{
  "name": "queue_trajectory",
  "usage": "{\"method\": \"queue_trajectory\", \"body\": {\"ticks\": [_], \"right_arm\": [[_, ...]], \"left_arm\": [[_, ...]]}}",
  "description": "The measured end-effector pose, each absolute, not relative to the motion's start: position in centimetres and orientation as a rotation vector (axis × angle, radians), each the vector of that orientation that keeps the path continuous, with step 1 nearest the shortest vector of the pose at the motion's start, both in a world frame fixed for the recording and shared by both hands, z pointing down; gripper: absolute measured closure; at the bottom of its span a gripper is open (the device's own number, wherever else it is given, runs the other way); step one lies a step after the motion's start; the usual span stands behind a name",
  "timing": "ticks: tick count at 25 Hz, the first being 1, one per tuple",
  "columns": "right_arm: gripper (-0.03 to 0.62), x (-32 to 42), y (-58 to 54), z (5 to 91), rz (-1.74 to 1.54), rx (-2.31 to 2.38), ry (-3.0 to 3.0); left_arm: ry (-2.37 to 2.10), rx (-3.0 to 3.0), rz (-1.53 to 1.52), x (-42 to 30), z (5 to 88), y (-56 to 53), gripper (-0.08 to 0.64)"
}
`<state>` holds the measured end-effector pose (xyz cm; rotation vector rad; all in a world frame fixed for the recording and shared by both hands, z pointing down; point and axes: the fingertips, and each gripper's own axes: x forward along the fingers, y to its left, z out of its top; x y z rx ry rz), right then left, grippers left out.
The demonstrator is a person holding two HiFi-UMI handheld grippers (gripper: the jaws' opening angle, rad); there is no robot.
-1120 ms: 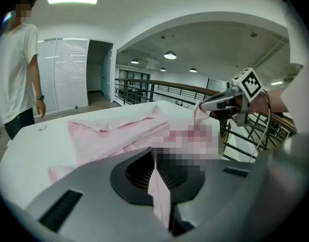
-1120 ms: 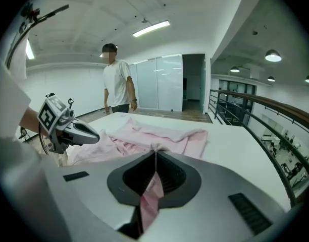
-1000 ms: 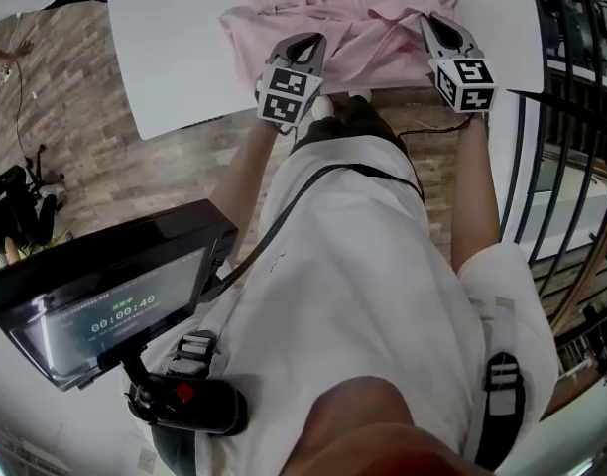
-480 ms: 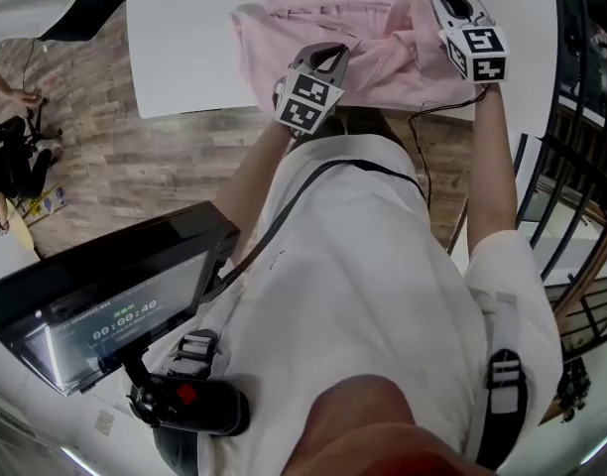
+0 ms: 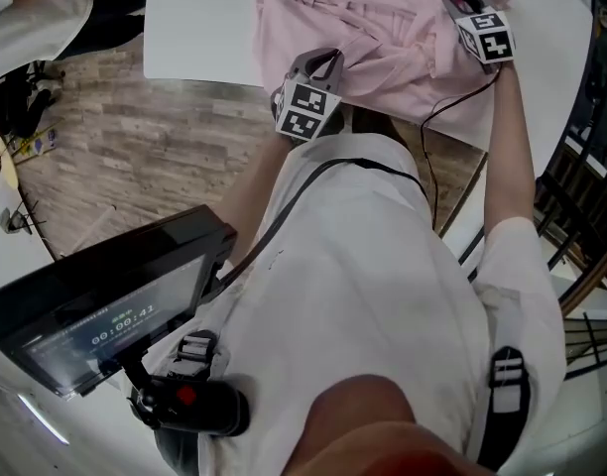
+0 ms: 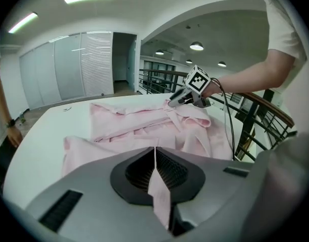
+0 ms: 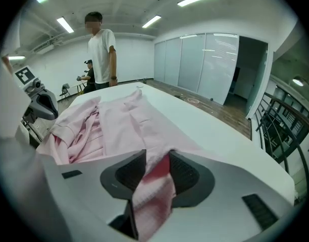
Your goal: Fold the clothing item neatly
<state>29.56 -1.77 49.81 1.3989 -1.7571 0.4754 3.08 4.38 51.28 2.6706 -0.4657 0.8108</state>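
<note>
Left tongs (image 5: 328,58) clenched on pale pink cloth garment (image 5: 383,62) at near edge of white bench (image 5: 204,18). Right tongs (image 5: 454,0) farther in, just opening, cloth loose between.

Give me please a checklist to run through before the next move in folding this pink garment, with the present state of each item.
1. Left gripper holds the pink garment: ok, shut on a thin fold.
2. Right gripper holds it: not ok; its jaws have just been opening, and cloth lies loose between them.
3. Garment lies flat: not ok, bunched between the grippers.
4. Bare table beside it for laying out: ok.
5. Bystander away from the garment: ok, stands beyond the table's far end.
</note>
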Motion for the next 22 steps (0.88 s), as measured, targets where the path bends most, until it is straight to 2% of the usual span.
{"method": "queue_trajectory", "body": {"ticks": [2, 3, 11, 17, 22], "right_arm": [[0.375, 29.4, -1.1, 50.9, 0.525, 1.358, -1.750], [0.351, 29.4, -0.8, 51.0, 0.533, 1.348, -1.741], [0.348, 30.3, 0.7, 46.2, 0.477, 1.474, -1.768], [0.350, 18.9, 1.5, 44.8, 0.429, 1.299, -2.084], [0.350, 7.5, 4.7, 48.1, 0.481, 0.958, -2.257]], "left_arm": [[-0.510, 2.645, 0.817, 2.0, 51.5, 4.0, 0.557], [-0.530, 2.637, 0.818, 1.4, 51.4, 3.8, 0.557], [-0.676, 2.576, 0.819, -2.4, 52.0, 1.1, 0.556], [-0.772, 2.501, 0.855, -5.2, 53.9, -0.4, 0.555], [-0.815, 2.437, 0.891, -7.0, 55.8, -0.4, 0.555]]}}
